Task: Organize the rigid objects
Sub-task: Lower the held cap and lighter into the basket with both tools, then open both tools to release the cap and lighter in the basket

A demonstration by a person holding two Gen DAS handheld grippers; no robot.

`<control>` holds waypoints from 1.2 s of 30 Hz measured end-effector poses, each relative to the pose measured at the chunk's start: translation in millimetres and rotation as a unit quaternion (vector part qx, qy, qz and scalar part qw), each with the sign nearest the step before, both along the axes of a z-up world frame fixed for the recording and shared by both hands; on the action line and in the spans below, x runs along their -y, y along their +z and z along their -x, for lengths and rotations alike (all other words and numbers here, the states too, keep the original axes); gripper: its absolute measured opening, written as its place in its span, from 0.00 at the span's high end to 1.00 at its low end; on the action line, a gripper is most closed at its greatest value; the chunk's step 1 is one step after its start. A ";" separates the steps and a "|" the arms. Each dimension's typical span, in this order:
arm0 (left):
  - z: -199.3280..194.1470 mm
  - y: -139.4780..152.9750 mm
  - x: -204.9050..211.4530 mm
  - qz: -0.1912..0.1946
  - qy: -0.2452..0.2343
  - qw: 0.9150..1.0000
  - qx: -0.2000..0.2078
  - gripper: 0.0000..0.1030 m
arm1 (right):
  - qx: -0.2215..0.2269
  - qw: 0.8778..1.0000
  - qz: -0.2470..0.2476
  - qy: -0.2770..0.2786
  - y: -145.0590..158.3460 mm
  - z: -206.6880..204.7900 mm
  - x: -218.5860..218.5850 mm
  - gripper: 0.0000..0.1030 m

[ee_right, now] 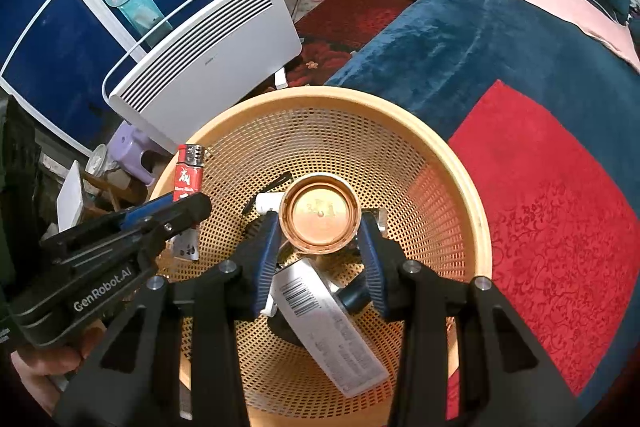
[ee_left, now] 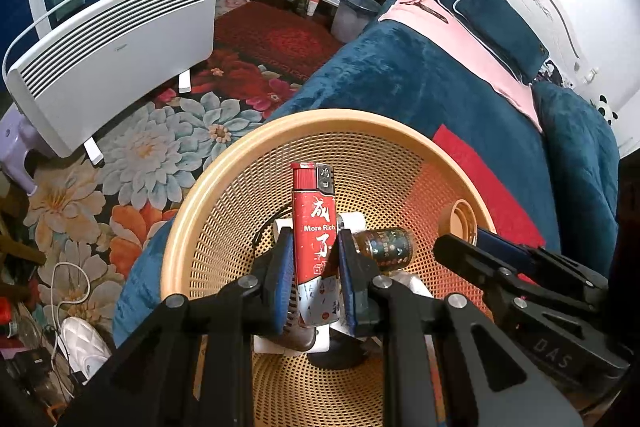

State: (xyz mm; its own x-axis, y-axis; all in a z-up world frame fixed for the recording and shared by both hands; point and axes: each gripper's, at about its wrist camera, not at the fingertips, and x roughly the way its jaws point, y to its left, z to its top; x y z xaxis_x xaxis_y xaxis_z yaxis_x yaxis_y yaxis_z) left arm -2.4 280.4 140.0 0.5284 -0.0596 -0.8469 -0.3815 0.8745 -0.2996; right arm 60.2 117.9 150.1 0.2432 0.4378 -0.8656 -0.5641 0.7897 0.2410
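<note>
Above the perforated basket [ee_left: 224, 187] on the bed, the left tool [ee_left: 312, 263] is clamped on a red lighter [ee_left: 314, 227], the right tool [ee_right: 320, 247] on a copper-lidded jar [ee_right: 320, 213]. Best lowered inside the basket's rim before either grip is eased.

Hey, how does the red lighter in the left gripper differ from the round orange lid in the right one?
The red lighter is tall, slim and printed with white characters; the round orange lid is a plain, wide disc. The lighter stands upright between the pads, metal top upward, while the lid's hollow side faces the right wrist camera. Both are clamped in a gripper over the perforated orange plastic basket.
</note>
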 end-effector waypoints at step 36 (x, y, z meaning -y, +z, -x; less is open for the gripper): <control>3.8 6.6 -6.1 0.000 0.032 0.999 0.001 0.01 | 0.002 0.998 -0.030 -0.051 16.9 -10.1 26.3 0.14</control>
State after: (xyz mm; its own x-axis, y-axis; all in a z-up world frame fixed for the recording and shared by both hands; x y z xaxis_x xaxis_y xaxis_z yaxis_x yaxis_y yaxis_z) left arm -6.2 286.5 146.6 0.5334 -0.0251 -0.8455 -0.4354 0.8488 -0.2999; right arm 70.3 91.6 167.0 0.2922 0.4615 -0.8376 -0.4826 0.8273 0.2875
